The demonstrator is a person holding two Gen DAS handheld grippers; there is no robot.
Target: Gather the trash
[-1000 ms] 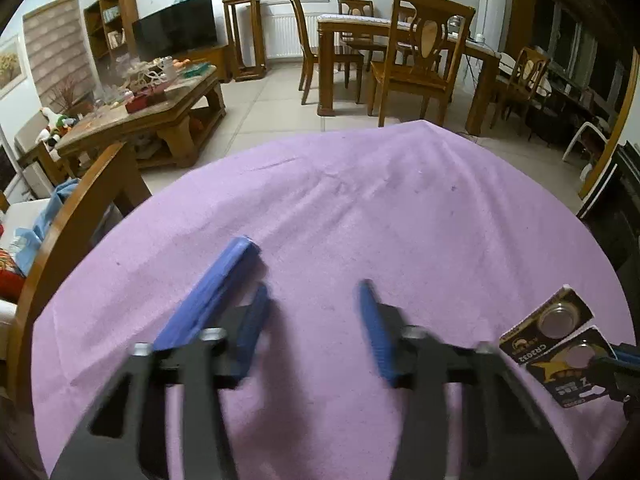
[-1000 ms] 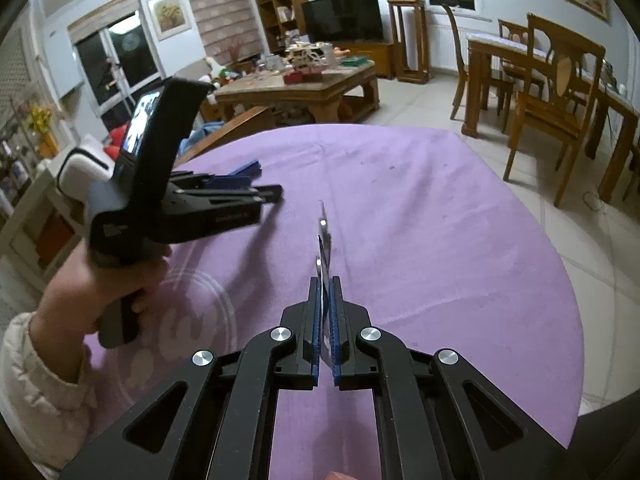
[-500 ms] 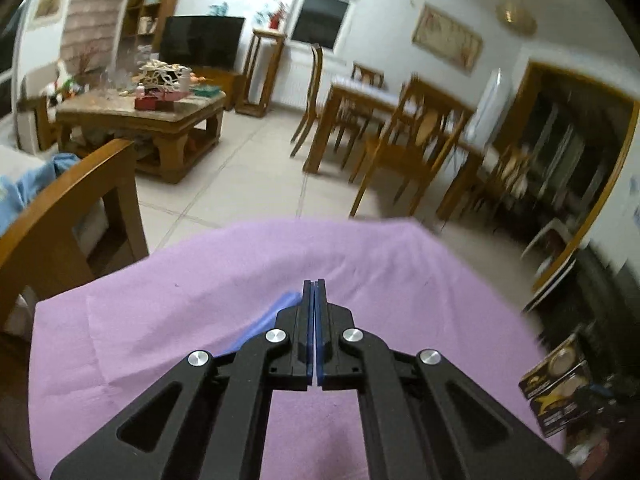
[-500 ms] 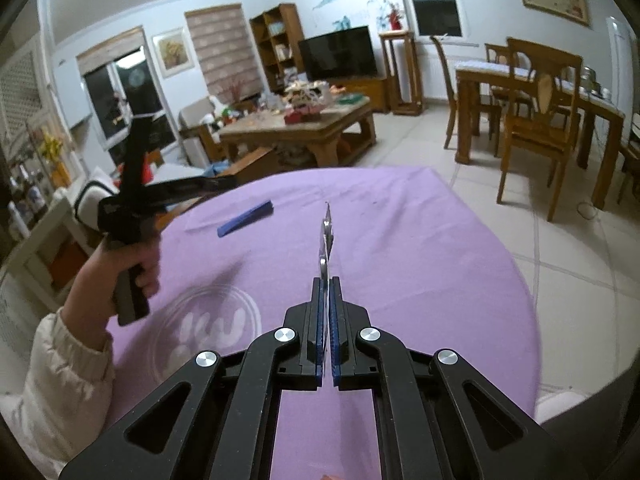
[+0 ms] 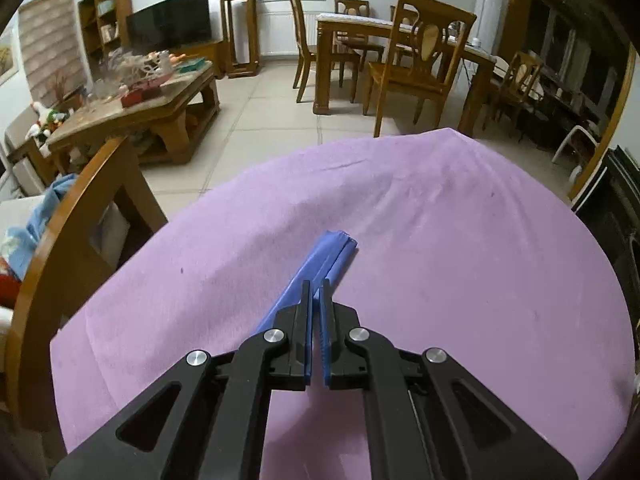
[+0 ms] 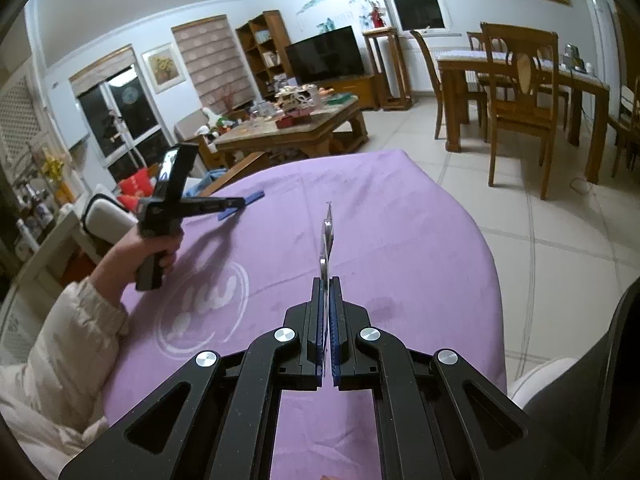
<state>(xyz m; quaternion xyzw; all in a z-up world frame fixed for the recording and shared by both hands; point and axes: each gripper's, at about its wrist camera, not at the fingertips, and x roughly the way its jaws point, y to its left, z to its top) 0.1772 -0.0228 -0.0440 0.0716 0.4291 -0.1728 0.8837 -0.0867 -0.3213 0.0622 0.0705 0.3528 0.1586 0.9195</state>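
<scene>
Step in hand, by my reading: second pickup. Right tongs [image 6: 328, 312] are clamped on a thin card, a flat blister pack [image 6: 327, 240] seen edge-on, sticking forward and up from between the pads, above the middle of the worktop [image 6: 400, 240], which is covered in purple cloth.

Left tongs [image 5: 316, 300] sit nearly together, a narrow slit between the blue pads. A folded blue wrapper [image 5: 326, 256] lies on the cloth toward the worktop's left edge, near the wooden chair back [image 5: 80, 216]; its near end runs under the fingertips. Cannot tell whether it is actually pinched. From the right wrist view the tongs' tips meet the wrapper low on the cloth.

Next move, as a judgement: confirm the pinch on the wrapper's near end, lift clear of the cloth without dragging it, then carry both pieces to a bin. No bin in view.

Writing: none readable. The card shows only its edge. A faint white circular logo [image 6: 204, 308] is printed on the cloth, letters not legible.
</scene>
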